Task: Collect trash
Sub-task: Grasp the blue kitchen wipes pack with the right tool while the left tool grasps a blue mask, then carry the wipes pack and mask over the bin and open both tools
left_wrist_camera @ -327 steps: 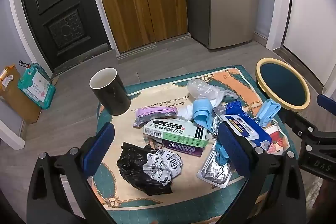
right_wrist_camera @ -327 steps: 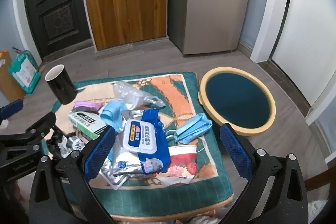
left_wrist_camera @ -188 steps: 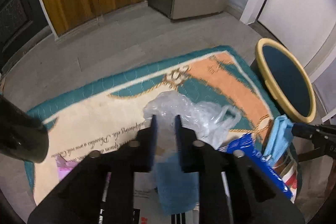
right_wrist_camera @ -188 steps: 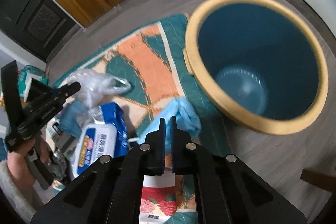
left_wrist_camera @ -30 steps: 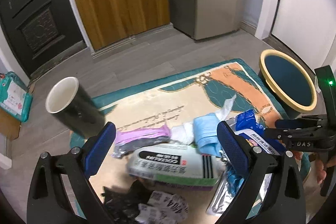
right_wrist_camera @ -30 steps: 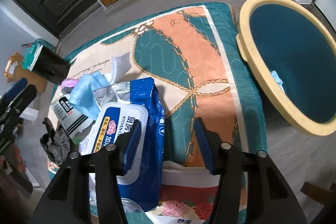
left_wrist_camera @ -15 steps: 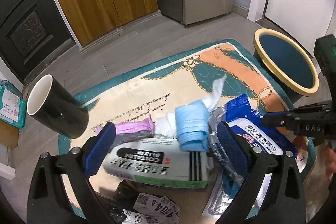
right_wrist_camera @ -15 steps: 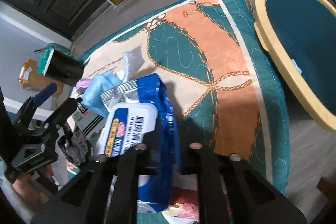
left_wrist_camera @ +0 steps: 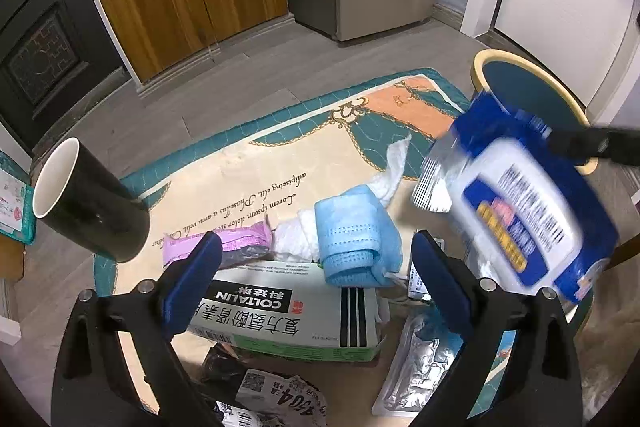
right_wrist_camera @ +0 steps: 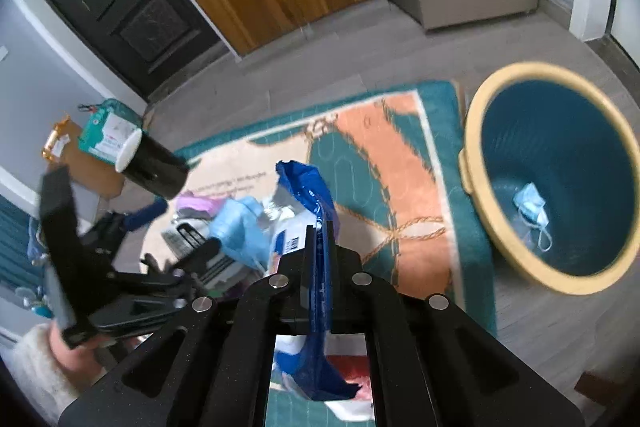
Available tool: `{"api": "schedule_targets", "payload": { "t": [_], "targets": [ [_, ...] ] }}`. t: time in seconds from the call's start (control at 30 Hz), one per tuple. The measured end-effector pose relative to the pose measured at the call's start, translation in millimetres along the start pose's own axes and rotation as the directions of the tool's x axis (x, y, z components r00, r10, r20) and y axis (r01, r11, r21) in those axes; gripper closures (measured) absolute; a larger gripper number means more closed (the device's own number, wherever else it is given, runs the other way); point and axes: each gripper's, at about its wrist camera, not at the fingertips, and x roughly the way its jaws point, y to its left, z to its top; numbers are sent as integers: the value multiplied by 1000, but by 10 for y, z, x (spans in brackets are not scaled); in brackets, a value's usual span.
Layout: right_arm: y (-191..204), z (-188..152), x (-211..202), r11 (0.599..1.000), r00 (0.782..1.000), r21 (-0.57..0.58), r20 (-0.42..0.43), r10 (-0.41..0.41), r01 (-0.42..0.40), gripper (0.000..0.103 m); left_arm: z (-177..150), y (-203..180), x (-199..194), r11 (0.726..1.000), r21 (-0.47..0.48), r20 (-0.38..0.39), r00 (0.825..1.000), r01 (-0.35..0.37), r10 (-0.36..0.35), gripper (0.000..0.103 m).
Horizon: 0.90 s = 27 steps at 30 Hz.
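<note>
My right gripper [right_wrist_camera: 320, 231] is shut on the blue wet-wipes pack [right_wrist_camera: 308, 195] and holds it lifted above the table; the pack [left_wrist_camera: 520, 211] also shows in the left wrist view, blurred, in front of the bin. The yellow-rimmed teal bin [right_wrist_camera: 472, 147] stands right of the table with a blue mask [right_wrist_camera: 530, 205] inside. My left gripper [left_wrist_camera: 316, 263] is open above a blue mask [left_wrist_camera: 356, 235], a Coltalin box [left_wrist_camera: 280, 319] and a purple packet [left_wrist_camera: 240, 245].
A black mug [left_wrist_camera: 92, 207] stands at the table's left edge. Crumpled white tissue [left_wrist_camera: 390, 171], a silver blister pack [left_wrist_camera: 416, 367] and a black bag with labels [left_wrist_camera: 272, 395] lie on the patterned mat [left_wrist_camera: 240, 171]. Doors and a fridge stand behind.
My right gripper has lifted the wet-wipes pack off the table and swung it toward the bin. My left gripper has stayed open and come slightly closer to the trash pile.
</note>
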Motion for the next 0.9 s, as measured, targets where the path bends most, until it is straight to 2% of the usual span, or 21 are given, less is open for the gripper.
{"api": "schedule_targets", "payload": {
  "t": [0.07, 0.1, 0.23, 0.27, 0.3, 0.47, 0.6, 0.9],
  "targets": [
    [20, 50, -109, 999, 999, -25, 39, -20, 21, 99, 5, -17, 36, 1000, 4, -11, 1000, 13, -13, 17],
    [27, 67, -146, 999, 998, -36, 56, -30, 33, 99, 9, -16, 56, 1000, 4, -18, 1000, 23, -23, 23],
    [-7, 121, -232, 999, 995, -35, 92, -37, 41, 99, 22, -84, 126, 997, 13, -45, 996, 71, -70, 55],
    [-17, 130, -249, 998, 994, -38, 98, -38, 42, 99, 21, -113, 133, 997, 21, -51, 996, 78, -77, 60],
    [-20, 137, -258, 998, 994, -40, 101, -39, 43, 99, 22, -154, 139, 996, 40, -57, 995, 85, -82, 72],
    [-32, 161, -319, 998, 992, -43, 123, -37, 42, 99, 63, -219, 24, 994, 62, -22, 996, 92, -90, 72],
    [-25, 194, -415, 998, 988, -52, 152, -34, 42, 99, 151, -264, -175, 994, 76, 45, 995, 81, -85, 73],
    [-69, 296, -690, 997, 974, -48, 223, -47, 59, 99, 376, -306, -555, 995, 81, 180, 981, 57, -71, 73]
  ]
}}
